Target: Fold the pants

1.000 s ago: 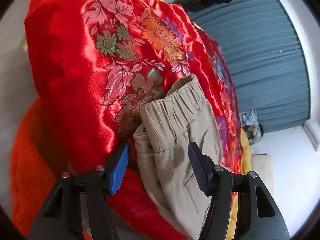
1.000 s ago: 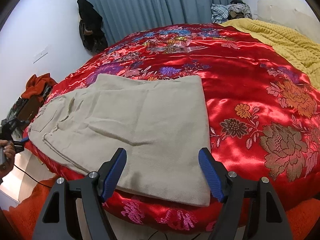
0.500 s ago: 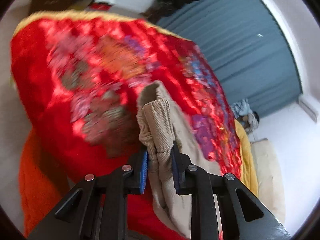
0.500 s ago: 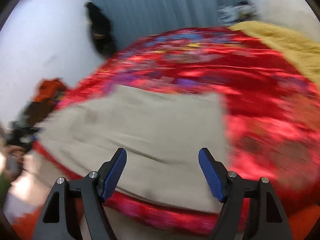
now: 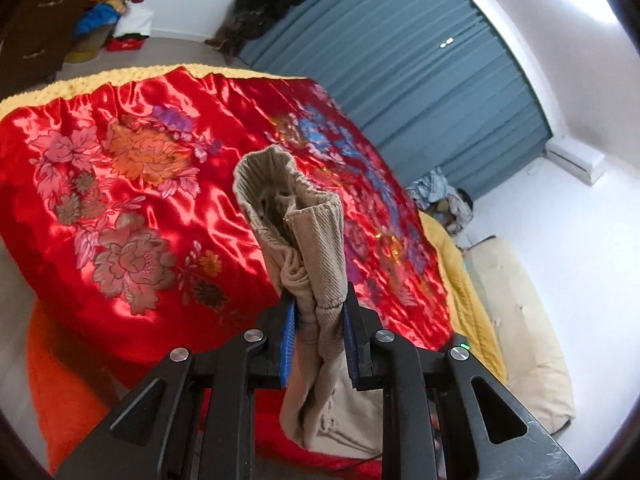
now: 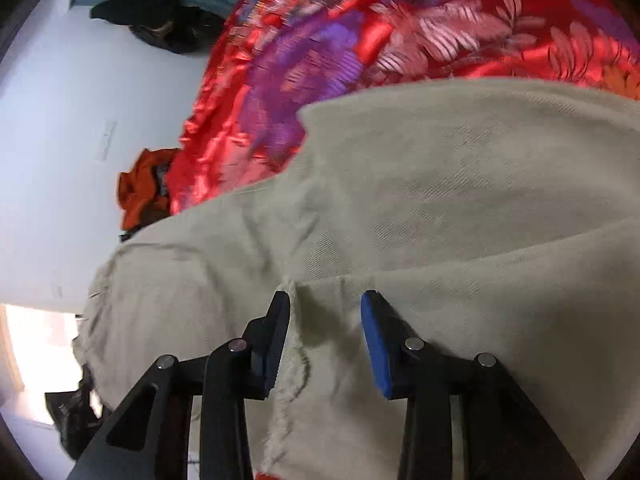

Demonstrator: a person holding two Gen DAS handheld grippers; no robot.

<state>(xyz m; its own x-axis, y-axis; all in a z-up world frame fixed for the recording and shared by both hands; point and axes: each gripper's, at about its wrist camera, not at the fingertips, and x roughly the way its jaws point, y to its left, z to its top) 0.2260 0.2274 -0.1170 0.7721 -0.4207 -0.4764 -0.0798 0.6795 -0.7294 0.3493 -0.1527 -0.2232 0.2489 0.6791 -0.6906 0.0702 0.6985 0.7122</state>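
Beige pants [image 6: 440, 184] lie spread on a red floral satin bedspread [image 6: 320, 40]. In the left wrist view my left gripper [image 5: 318, 304] is shut on the bunched elastic waistband of the pants [image 5: 316, 240]. That end is lifted above the bedspread [image 5: 140, 160]. My right gripper [image 6: 324, 300] points down onto the pants near a frayed seam. Its jaws are closing with a low pucker of cloth between them. The blue pads [image 6: 374, 344] do not visibly press on the cloth.
A blue curtain [image 5: 400, 60] hangs behind the bed. A yellow blanket [image 5: 468, 288] and a cream cushion [image 5: 532, 340] lie at the bed's right side. Orange cloth [image 5: 52, 380] lies on the floor below. Dark clothes [image 6: 160, 20] and an orange heap [image 6: 144, 188] sit by the wall.
My left gripper closed on the waistband and raised it off the bed. My right gripper swung in over the pants, tipped downward, and its jaws narrowed.
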